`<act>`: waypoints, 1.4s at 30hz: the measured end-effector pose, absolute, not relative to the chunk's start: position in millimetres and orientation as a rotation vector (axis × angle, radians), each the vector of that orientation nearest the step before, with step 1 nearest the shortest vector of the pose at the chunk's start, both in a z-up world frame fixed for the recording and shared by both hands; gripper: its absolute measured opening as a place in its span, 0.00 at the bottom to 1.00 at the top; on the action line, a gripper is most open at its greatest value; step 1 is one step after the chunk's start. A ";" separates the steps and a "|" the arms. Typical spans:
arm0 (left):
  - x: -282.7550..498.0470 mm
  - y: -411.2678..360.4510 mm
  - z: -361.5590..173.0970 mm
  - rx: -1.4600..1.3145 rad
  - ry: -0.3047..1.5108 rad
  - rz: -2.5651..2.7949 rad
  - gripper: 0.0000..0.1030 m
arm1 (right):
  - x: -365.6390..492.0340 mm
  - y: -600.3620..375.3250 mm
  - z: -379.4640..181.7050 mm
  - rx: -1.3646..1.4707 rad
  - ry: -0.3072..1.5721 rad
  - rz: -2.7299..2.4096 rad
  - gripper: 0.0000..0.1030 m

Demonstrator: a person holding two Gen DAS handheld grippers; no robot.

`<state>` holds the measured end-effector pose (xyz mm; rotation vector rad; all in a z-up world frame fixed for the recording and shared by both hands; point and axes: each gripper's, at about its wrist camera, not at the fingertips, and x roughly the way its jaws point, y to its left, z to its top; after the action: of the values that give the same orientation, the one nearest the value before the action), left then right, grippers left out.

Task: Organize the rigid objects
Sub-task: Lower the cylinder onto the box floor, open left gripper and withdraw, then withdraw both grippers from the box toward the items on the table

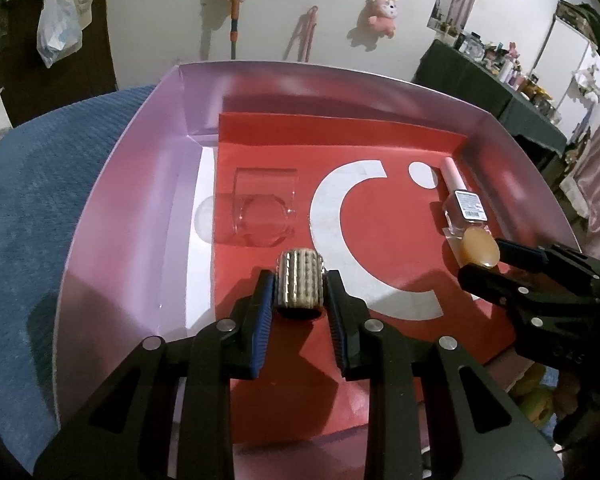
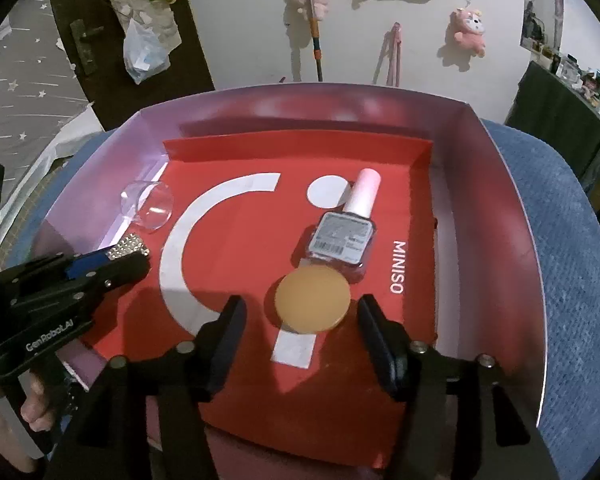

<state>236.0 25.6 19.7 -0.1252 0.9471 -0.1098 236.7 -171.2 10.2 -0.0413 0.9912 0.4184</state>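
A pink-walled box (image 1: 140, 184) lined with a red sheet (image 2: 236, 248) holds the objects. My left gripper (image 1: 299, 276) is shut on a silver studded cylinder (image 1: 300, 292), low over the red sheet; both also show at the left of the right wrist view, gripper (image 2: 142, 258) and cylinder (image 2: 128, 246). My right gripper (image 2: 300, 304) stands open around a flat orange disc (image 2: 312, 304) that lies on the sheet; neither pad touches it. A nail polish bottle (image 2: 342, 240) with a pale pink cap lies just beyond the disc. A clear plastic cup (image 1: 262, 208) lies on its side at the left.
The box sits on a blue textured cloth (image 1: 40, 200). A hand (image 2: 32, 404) holds the left gripper's handle. Behind stands a white wall with hanging plush toys (image 1: 382, 14), and a dark table (image 1: 480, 92) crowded with small items at the right.
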 end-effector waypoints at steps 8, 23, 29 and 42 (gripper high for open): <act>222.4 23.2 32.0 -0.105 0.894 -0.115 0.58 | 222.1 -177.8 26.6 -0.010 0.940 0.439 0.66; 187.1 20.1 56.5 -0.051 0.806 -0.087 0.82 | 181.4 -187.0 56.4 0.014 0.802 0.472 0.90; 173.1 21.8 62.8 -0.046 0.773 -0.085 0.98 | 165.3 -192.4 64.0 0.042 0.759 0.494 0.97; 137.4 23.4 72.8 -0.040 0.707 -0.069 1.00 | 120.6 -197.1 85.0 0.081 0.625 0.533 1.00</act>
<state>137.4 23.4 72.8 -0.0399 0.7065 -0.0693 120.6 -197.1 85.0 0.0806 0.6251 0.5327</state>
